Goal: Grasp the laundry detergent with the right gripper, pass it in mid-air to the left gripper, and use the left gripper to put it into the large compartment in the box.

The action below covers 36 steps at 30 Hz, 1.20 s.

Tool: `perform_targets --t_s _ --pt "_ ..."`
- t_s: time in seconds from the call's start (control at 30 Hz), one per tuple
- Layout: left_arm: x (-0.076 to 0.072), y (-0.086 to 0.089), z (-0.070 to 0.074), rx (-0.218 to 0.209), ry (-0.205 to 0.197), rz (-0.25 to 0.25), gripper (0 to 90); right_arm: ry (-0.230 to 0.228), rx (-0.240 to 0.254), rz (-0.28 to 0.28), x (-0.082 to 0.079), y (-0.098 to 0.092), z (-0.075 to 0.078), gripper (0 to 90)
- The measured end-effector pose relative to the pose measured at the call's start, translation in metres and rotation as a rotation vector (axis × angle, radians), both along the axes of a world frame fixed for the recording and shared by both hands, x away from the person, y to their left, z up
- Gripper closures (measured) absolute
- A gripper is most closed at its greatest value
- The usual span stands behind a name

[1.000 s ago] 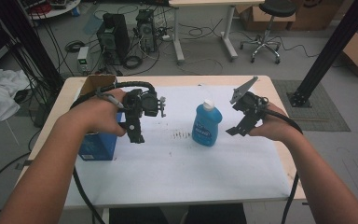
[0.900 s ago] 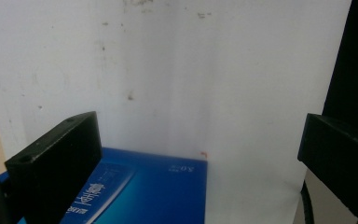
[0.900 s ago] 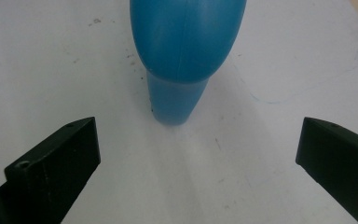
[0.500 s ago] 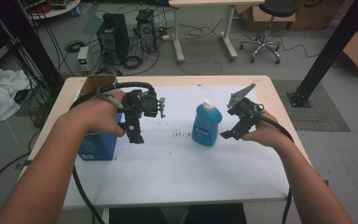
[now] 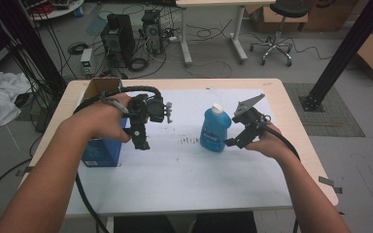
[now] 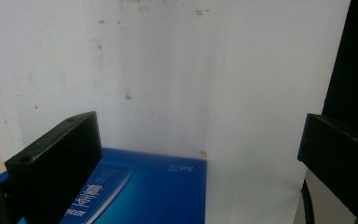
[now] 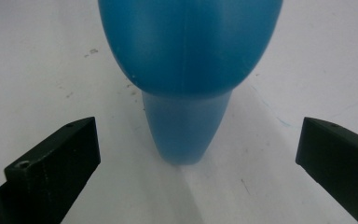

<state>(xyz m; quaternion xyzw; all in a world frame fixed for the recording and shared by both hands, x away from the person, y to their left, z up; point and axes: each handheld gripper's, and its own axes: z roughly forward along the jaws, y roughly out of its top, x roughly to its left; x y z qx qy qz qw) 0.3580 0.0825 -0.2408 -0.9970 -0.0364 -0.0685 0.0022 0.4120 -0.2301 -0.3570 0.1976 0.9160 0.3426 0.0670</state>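
Note:
A blue plastic bottle [image 5: 215,128] with a white cap stands upright near the middle of the white table sheet [image 5: 184,170]. My right gripper [image 5: 234,141] is just to its right, open, jaws pointing at the bottle's lower side. In the right gripper view the bottle [image 7: 186,56] looms close ahead of the wide-apart jaws, not between them. My left gripper [image 5: 141,141] hangs open above the sheet beside a blue box [image 5: 102,148]. Looking along the left gripper's jaws, I see the box top [image 6: 158,191] below them.
An open cardboard box [image 5: 99,87] sits at the table's back left, behind the blue box. Computer towers, cables and an office chair stand on the floor beyond the table. A black post [image 5: 340,53] rises at the right.
My right gripper has moved left and down toward the bottle's side. The left gripper has hardly moved.

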Motion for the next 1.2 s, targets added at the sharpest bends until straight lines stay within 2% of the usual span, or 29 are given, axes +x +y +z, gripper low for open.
perform_targets --t_s 0.1,0.5,0.63,0.8,0.9,0.93,1.1,1.13,1.2 --pt "0.000 0.001 0.000 0.001 0.000 0.001 0.1 -0.001 0.038 -0.004 0.000 0.002 -0.006 0.0" --pt "-0.001 0.002 -0.001 0.001 0.003 -0.001 0.1 -0.015 0.095 -0.019 0.001 0.008 -0.020 0.0" --pt "-0.001 0.002 -0.002 0.000 0.002 0.000 0.1 -0.034 0.134 -0.036 0.002 0.009 -0.025 0.0" --pt "-0.001 0.003 -0.002 -0.002 0.003 0.002 0.1 -0.035 0.177 -0.049 0.004 0.010 -0.032 0.0" --pt "-0.001 0.003 -0.002 0.003 0.005 0.003 0.1 -0.053 0.211 -0.061 0.003 0.012 -0.036 0.0" --pt "-0.001 0.003 -0.002 0.002 0.005 0.003 0.1 -0.070 0.238 -0.074 0.003 0.012 -0.038 0.0" --pt "-0.002 0.004 -0.003 0.002 0.007 0.003 0.1 -0.091 0.286 -0.091 0.002 0.014 -0.041 0.0" --pt "-0.002 0.004 -0.003 0.000 0.006 0.005 0.1 -0.109 0.301 -0.096 0.002 0.015 -0.042 0.0" --pt "-0.002 0.004 -0.003 -0.001 0.005 0.008 0.1 -0.110 0.308 -0.097 0.002 0.015 -0.043 0.0"
